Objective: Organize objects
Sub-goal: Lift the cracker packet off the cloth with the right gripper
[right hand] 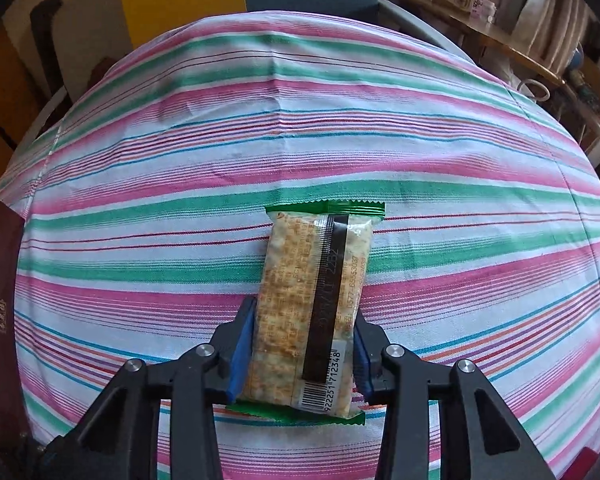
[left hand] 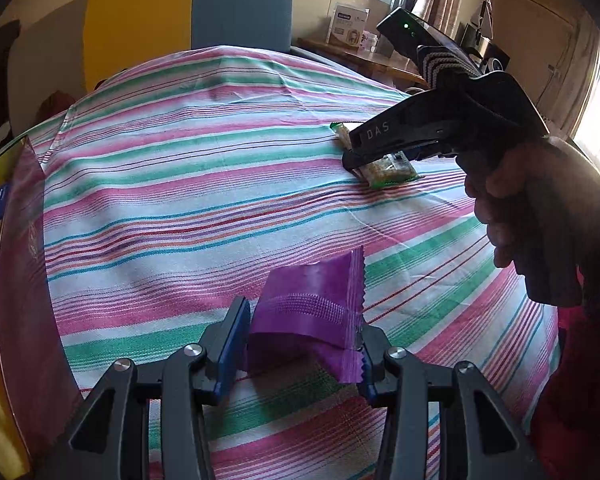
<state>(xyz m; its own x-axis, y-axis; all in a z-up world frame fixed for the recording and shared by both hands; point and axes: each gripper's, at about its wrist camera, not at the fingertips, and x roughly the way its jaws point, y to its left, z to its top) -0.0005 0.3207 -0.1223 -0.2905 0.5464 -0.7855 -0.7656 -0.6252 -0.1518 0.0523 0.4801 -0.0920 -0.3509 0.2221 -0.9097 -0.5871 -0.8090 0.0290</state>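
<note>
A: Left wrist view, item one? 
B: Left gripper point(left hand: 302, 340), lower centre, clamps purple packet point(left hand: 314, 308) above striped cloth point(left hand: 180, 184).

A: Item two? 
B: Right gripper point(right hand: 302, 354), angled down, pinches cracker packet point(right hand: 312, 304), flat on cloth, centre frame.

Glossy purple foil packet point(left hand: 320, 300), clear shiny plastic cracker wrapper point(right hand: 312, 304), matt woven striped cloth point(right hand: 140, 160) over the desk.

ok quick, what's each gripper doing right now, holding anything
Left gripper: shut on the purple packet, packet crumpled between the fingers.
Right gripper: shut on the green-edged cracker packet, which lies on the striped cloth.
</note>
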